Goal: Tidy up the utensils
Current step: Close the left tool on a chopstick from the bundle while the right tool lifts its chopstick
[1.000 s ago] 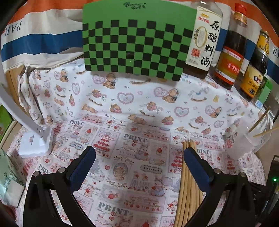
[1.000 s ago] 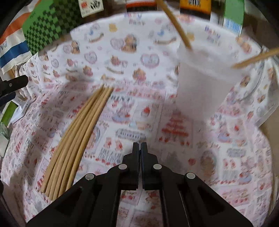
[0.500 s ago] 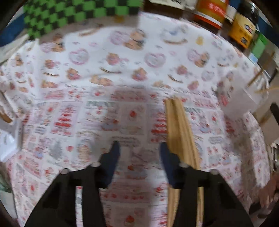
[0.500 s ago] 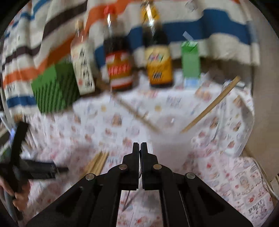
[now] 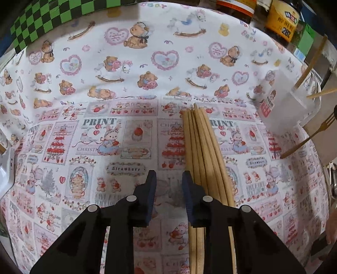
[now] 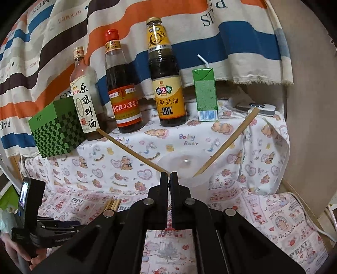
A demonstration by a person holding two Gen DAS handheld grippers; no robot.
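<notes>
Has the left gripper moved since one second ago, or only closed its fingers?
Yes, both. The left gripper went forward and down toward the cloth: the checkered box slid to the top edge. Its fingers narrowed, open beside the chopstick bundle.

A home kitchen table: sauce bottles [image 6: 126,84], chopsticks [image 5: 202,151] and a teddy-bear tablecloth [image 5: 147,73].

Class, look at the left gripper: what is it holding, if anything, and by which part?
Nothing. The left gripper is open and empty; the chopsticks lie on the cloth beside its right finger, outside the jaws.
</notes>
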